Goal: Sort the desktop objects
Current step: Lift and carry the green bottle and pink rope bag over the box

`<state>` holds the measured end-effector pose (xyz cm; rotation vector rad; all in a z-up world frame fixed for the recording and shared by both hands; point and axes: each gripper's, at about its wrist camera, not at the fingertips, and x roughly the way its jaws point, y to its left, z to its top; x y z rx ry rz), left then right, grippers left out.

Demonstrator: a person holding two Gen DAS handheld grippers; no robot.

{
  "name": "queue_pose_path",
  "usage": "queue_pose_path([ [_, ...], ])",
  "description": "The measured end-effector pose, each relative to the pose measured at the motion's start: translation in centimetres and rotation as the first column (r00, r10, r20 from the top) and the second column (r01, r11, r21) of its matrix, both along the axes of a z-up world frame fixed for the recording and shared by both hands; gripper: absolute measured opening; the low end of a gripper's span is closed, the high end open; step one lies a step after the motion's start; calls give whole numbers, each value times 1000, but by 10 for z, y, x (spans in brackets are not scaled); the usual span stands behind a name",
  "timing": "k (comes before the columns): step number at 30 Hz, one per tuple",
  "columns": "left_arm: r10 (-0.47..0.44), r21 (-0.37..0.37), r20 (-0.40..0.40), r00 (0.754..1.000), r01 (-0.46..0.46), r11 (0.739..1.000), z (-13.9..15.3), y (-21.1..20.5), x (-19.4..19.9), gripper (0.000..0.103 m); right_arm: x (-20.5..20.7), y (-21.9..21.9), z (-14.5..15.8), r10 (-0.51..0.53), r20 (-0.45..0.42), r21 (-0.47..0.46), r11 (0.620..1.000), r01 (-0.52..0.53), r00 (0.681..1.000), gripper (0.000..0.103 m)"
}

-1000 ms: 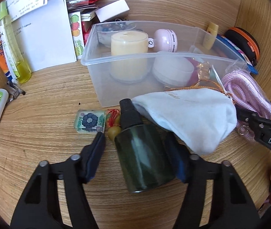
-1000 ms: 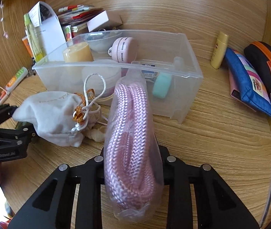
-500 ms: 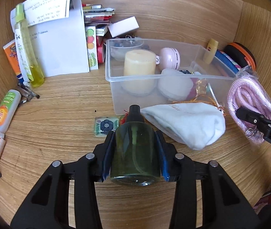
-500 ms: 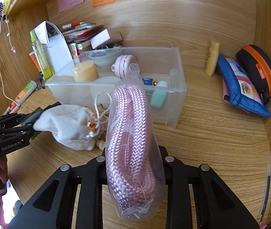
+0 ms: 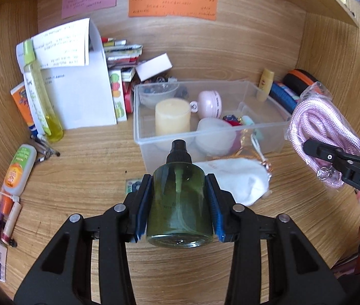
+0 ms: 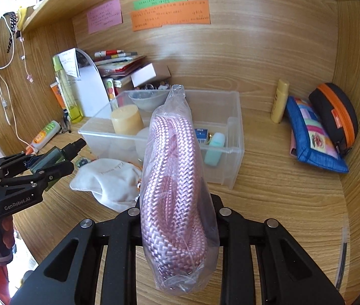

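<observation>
My left gripper is shut on a dark green spray bottle and holds it above the desk, nozzle toward the clear plastic bin. My right gripper is shut on a bagged pink rope, lifted in front of the bin. The rope also shows at the right of the left wrist view, and the bottle at the left of the right wrist view. The bin holds a cream candle, a pink round case and small items. A white cloth pouch lies before the bin.
A white paper holder, a yellow-green bottle and tubes stand at the left. A small yellow bottle, a blue pouch and a black-orange case sit at the right. A patterned tile lies under my left gripper.
My left gripper closed on the green spray bottle and lifted it off the desk. My right gripper rose with the bagged rope. Both views pulled back and up from the bin.
</observation>
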<state>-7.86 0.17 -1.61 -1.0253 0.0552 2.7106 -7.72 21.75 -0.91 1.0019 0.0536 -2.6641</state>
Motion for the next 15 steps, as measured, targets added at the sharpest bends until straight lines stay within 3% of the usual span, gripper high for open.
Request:
queue_pose_path([
  [15, -39, 42, -30, 999, 41, 998, 27, 2, -31, 41, -25, 1, 20, -6, -33, -21, 1000, 5, 999, 22],
])
